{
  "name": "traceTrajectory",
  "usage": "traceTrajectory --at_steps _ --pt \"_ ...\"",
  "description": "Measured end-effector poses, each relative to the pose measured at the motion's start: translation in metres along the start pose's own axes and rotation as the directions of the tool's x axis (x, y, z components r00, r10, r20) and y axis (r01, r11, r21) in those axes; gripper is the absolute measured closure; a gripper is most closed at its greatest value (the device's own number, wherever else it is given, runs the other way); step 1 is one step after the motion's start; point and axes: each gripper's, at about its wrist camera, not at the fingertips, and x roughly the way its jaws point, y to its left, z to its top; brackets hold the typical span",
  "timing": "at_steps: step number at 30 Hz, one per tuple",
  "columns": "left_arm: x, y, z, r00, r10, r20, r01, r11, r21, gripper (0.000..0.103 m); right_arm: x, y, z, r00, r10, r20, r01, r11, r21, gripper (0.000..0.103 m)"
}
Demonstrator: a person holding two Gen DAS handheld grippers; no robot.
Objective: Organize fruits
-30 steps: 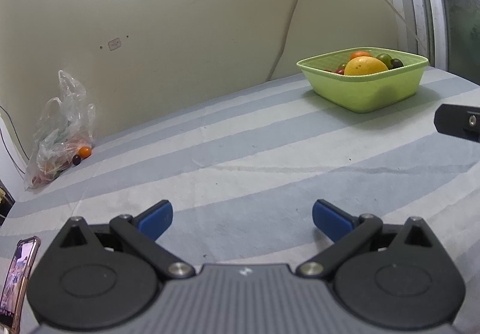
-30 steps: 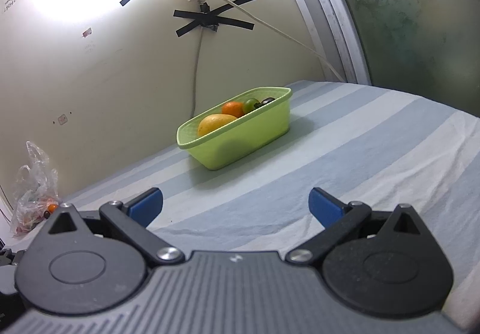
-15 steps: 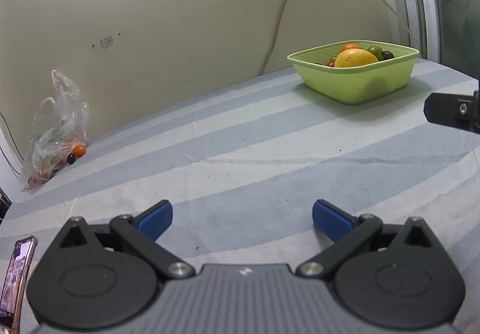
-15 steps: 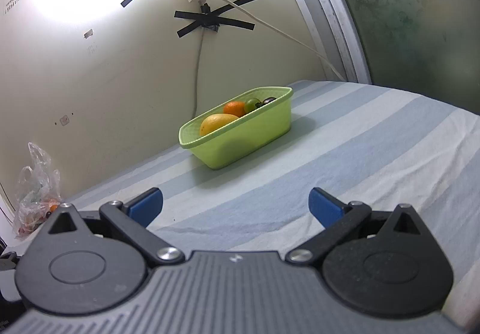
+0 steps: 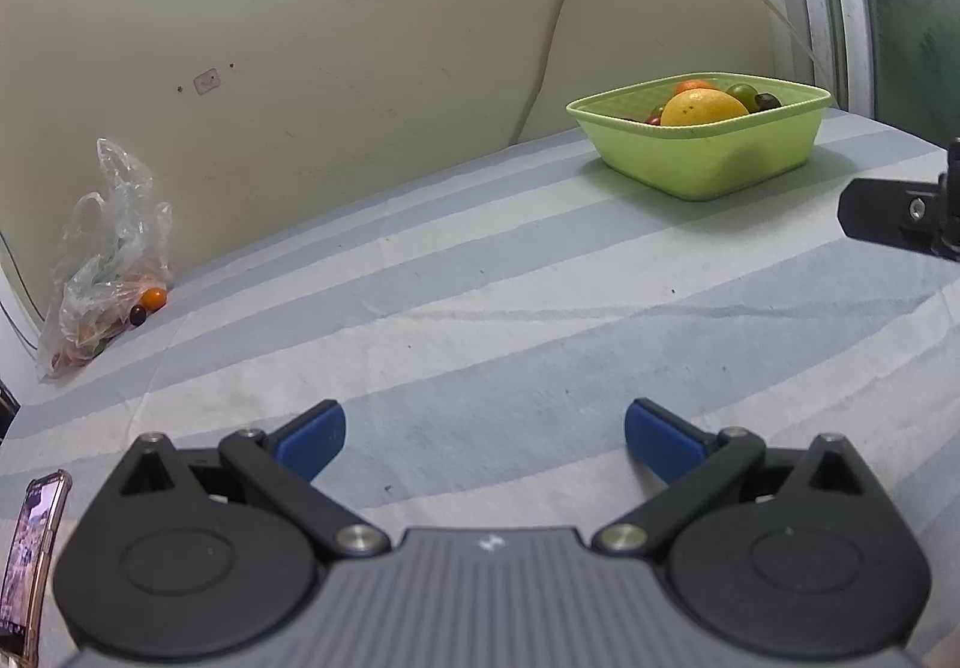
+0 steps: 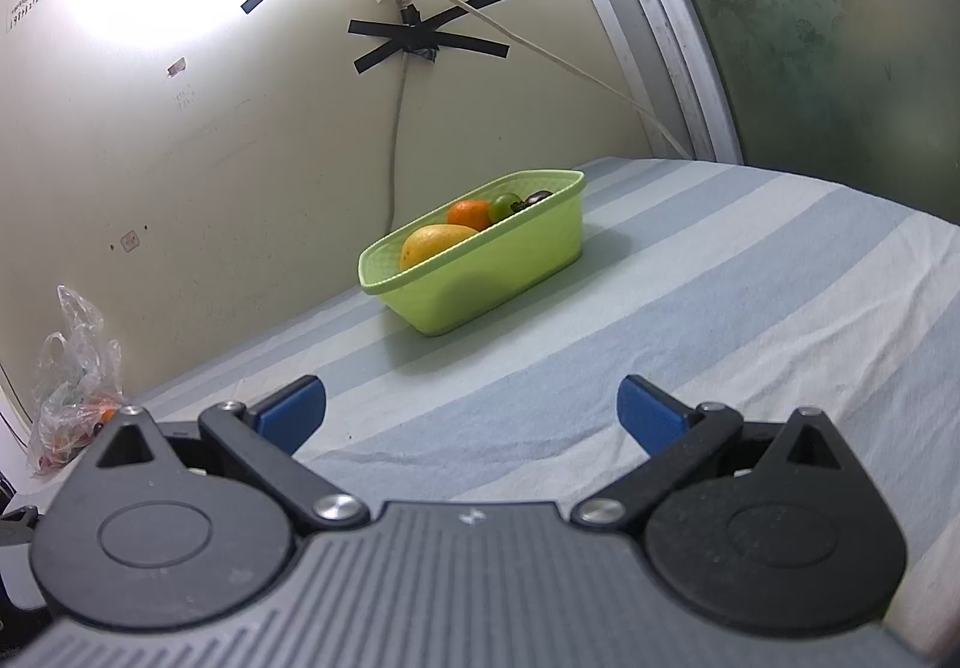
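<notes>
A green basket (image 5: 708, 161) stands at the far right of the striped cloth, also in the right wrist view (image 6: 498, 272). It holds a large yellow fruit (image 5: 703, 108), an orange (image 6: 468, 215), a green fruit (image 6: 504, 204) and dark small fruits. A clear plastic bag (image 5: 105, 260) with small fruits lies at the far left by the wall; an orange fruit (image 5: 153, 297) and a dark fruit (image 5: 138, 314) sit at its mouth. My left gripper (image 5: 485, 437) is open and empty, low over the cloth. My right gripper (image 6: 471, 407) is open and empty, facing the basket.
A phone (image 5: 27, 554) lies at the left near edge. Part of the right gripper (image 5: 900, 215) shows at the right edge of the left wrist view. A cable (image 6: 395, 140) hangs down the wall behind the basket. A glass door (image 6: 840, 38) stands at the right.
The left wrist view has tilted slightly, so the basket and bag sit lower and further left than one second ago. The right gripper has barely moved. Both grippers stay open.
</notes>
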Motion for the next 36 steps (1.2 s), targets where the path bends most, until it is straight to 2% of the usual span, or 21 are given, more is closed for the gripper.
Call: traceTrajectory --at_steps 36 --pt "-0.0013 -0.0015 -0.001 1.0 0.005 0.006 -0.005 1.0 0.009 0.0 0.0002 0.0003 -0.0011 1.0 0.012 0.005 -0.012 1.0 -0.011 0.0"
